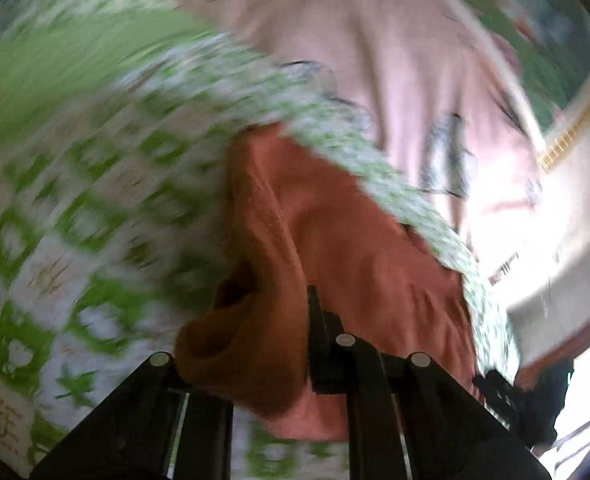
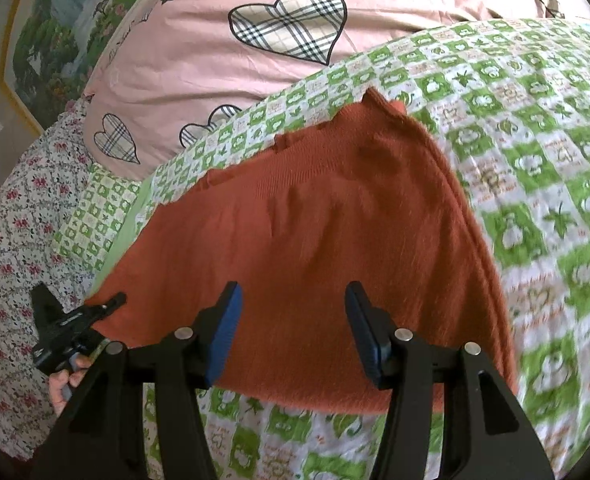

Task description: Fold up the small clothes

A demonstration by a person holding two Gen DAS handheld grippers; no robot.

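Observation:
An orange knitted garment lies spread on a green-and-white checked bedsheet. My right gripper is open and empty, its blue-padded fingers just above the garment's near edge. In the blurred left wrist view, my left gripper is shut on a bunched edge of the orange garment; one finger shows, the other is hidden under cloth. The left gripper also shows in the right wrist view at the garment's left edge.
A pink duvet with plaid hearts lies behind the garment. A floral sheet is at the left. A framed landscape picture hangs on the wall beyond. The pink duvet also shows in the left wrist view.

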